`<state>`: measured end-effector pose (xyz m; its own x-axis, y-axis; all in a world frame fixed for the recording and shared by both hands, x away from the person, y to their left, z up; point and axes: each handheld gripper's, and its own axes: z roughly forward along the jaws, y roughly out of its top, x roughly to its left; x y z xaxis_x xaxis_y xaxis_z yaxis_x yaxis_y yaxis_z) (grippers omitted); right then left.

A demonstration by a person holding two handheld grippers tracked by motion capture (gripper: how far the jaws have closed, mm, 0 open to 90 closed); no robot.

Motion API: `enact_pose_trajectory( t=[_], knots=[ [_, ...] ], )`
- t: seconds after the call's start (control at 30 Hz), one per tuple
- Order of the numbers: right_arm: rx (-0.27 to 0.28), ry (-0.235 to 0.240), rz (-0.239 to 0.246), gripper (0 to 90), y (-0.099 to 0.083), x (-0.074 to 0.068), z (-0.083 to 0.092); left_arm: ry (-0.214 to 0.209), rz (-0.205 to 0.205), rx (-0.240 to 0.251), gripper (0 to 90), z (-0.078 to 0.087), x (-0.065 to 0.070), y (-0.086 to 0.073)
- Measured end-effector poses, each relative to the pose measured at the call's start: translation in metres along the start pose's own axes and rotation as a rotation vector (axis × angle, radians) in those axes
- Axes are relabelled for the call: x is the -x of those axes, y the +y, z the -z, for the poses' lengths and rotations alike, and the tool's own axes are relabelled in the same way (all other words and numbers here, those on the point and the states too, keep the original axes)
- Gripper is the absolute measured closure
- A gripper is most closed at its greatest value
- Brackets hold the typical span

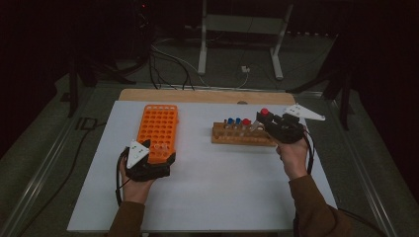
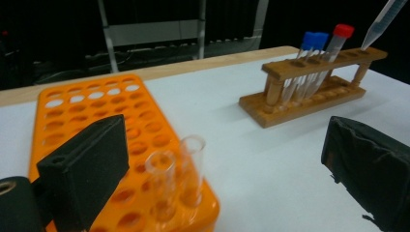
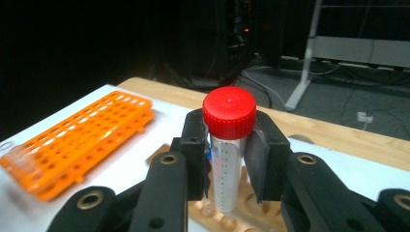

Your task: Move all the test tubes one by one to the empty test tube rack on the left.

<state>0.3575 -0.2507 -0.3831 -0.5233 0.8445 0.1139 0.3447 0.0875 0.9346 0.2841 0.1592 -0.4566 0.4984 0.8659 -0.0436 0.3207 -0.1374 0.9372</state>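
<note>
Overhead, a white work surface [image 1: 212, 197] lies on a wooden table whose bare edge [image 1: 197, 95] shows at the far side. Beyond it the room is dark, with a grey floor, loose cables [image 1: 168, 64] and a pale metal stand [image 1: 239, 29].

An orange tube rack [image 1: 159, 131] sits left of centre, with two clear open tubes [image 2: 176, 169] standing at its near end. A wooden rack [image 1: 242, 134] sits right of centre, holding two blue-capped tubes [image 2: 312, 41] and one red-capped tube [image 2: 341, 34].

The left gripper [image 1: 148, 160] rests low at the orange rack's near end, its jaws spread to either side of that end and clamping nothing. The right gripper [image 1: 269, 121] is held above the wooden rack's right end, hand and forearm reaching up from below, its jaws pinching a red-capped tube [image 3: 228, 145] just under the cap; the tube stands upright, its lower end over the wooden rack.
</note>
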Motion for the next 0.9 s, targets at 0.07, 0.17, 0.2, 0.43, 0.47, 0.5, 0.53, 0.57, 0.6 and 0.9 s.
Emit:
enact_pose_trajectory(
  t=[0.07,0.17,0.2,0.43,0.47,0.5,0.53,0.57,0.6,0.9],
  knots=[
    [-0.004,0.019,0.012,71.7,-0.001,-0.006,0.002,-0.017,-0.005,0.004,4.6,-0.004,0.005,0.004],
    [-0.009,0.053,0.026,71.6,-0.003,-0.016,0.002,-0.035,-0.019,-0.002,7.3,-0.011,0.015,0.009],
    [-0.016,0.07,0.029,71.6,-0.004,-0.02,0.002,-0.042,-0.022,-0.003,8.0,-0.014,0.018,0.011],
    [-0.051,0.175,0.032,71.5,-0.009,-0.044,-0.009,-0.075,-0.061,-0.009,15.0,-0.033,0.041,0.023],
    [-0.058,0.189,0.036,71.5,-0.01,-0.047,-0.011,-0.082,-0.06,-0.011,15.6,-0.036,0.044,0.025],
    [-0.063,0.196,0.044,71.5,-0.01,-0.051,-0.013,-0.089,-0.067,-0.015,15.8,-0.038,0.047,0.026],
    [-0.068,0.205,0.051,71.5,-0.011,-0.055,-0.015,-0.094,-0.068,-0.017,16.2,-0.041,0.051,0.027],
    [-0.073,0.215,0.057,71.5,-0.011,-0.059,-0.017,-0.102,-0.07,-0.02,16.6,-0.044,0.054,0.028],
    [-0.077,0.228,0.057,71.5,-0.012,-0.063,-0.018,-0.11,-0.072,-0.021,16.9,-0.046,0.057,0.029],
    [-0.104,0.29,0.085,71.4,-0.014,-0.09,-0.03,-0.203,-0.114,-0.043,40.7,-0.063,0.086,0.038]
  ],
)
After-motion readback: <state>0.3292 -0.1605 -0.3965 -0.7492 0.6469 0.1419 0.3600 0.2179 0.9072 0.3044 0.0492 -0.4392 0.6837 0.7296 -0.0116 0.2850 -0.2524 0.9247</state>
